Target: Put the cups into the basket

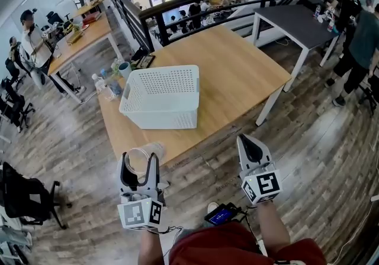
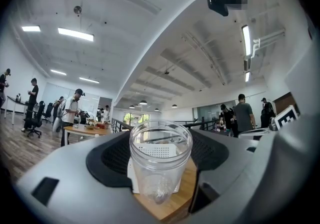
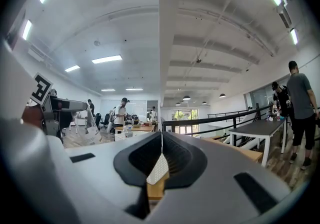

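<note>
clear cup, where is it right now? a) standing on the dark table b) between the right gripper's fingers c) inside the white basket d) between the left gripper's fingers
d: the clear cup is gripped between the left gripper's fingers, in the air short of the white basket.

The grey left claw and right claw have black pads and black-and-white marker cubes; the person wears red clothing.
</note>
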